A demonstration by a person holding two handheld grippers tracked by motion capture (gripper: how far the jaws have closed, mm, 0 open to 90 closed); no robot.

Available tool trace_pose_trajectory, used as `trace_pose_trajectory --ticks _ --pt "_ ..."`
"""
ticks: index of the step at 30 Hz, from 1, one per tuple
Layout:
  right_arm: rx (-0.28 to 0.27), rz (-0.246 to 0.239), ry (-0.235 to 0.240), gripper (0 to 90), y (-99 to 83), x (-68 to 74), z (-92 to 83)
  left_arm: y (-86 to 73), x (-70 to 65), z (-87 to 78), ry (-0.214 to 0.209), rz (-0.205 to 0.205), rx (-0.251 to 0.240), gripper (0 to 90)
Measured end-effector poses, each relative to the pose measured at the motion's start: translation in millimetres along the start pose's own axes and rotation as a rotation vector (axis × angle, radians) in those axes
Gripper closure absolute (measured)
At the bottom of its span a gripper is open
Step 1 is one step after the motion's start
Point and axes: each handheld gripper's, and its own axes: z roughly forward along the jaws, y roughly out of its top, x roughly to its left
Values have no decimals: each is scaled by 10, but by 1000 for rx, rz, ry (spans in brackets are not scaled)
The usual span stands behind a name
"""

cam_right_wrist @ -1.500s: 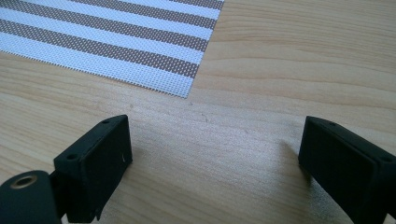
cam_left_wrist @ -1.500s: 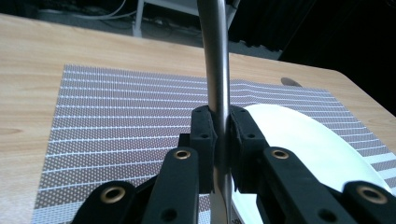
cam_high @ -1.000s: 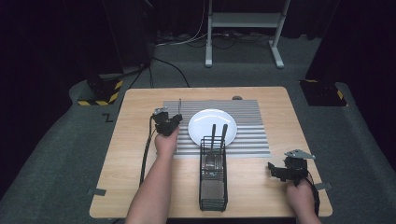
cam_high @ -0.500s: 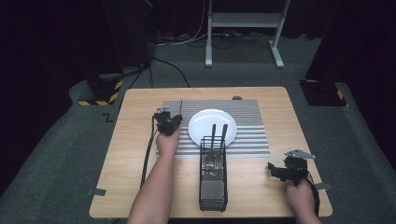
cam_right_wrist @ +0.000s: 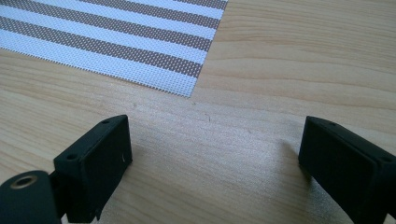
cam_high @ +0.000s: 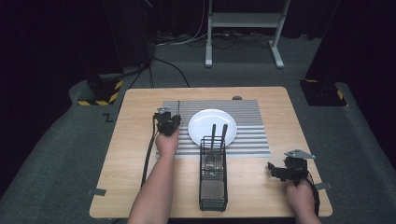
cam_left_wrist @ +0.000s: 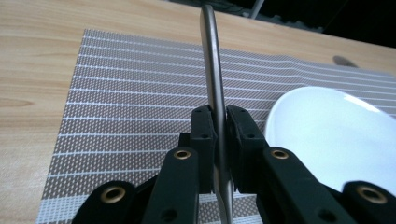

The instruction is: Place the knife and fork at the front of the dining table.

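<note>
The left gripper (cam_high: 167,122) sits over the left part of the striped placemat (cam_high: 252,135), its jaws pinched tight on a slim metal utensil handle (cam_left_wrist: 212,79). From the gripper's own camera the handle runs straight up between the two black pads and on past them, standing edge-on over the mat; which piece of cutlery it is I cannot tell, since its working end is hidden below the jaws. In the high view the same thin handle (cam_high: 178,106) pokes out beyond the gripper's tip, pointing toward the far edge of the table (cam_high: 140,186). Just to that gripper's right lies the white plate (cam_high: 205,123), its rim close beside the jaws but not touching them. Further right and nearer the person stands a black wire caddy (cam_high: 213,186), with two dark-handled utensils (cam_high: 218,135) leaning out of its far end over the plate. The right gripper (cam_high: 280,171) rests low over bare wood near the table's right front corner, well apart from the caddy. Its jaws stand wide with nothing between them, and the mat's corner (cam_right_wrist: 187,86) lies ahead of it and to its left.
</note>
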Motion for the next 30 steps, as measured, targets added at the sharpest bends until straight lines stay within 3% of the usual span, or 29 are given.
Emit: trace_pose_trajectory --ticks 3,12,19,23,30 --pt "0 -4 4 91 -1 3 -1 -9 21 37 12 -22 13 810" --pt "0 -5 5 91 -1 3 -1 -12 32 93 37 -25 61 816" --pt "-1 -8 8 91 -3 5 -3 9 61 103 35 -49 86 811" --pt "-1 -9 10 91 -3 5 -3 88 78 39 21 -93 44 752" --pt "0 -12 14 91 -3 7 -3 115 89 -30 46 -51 42 681"
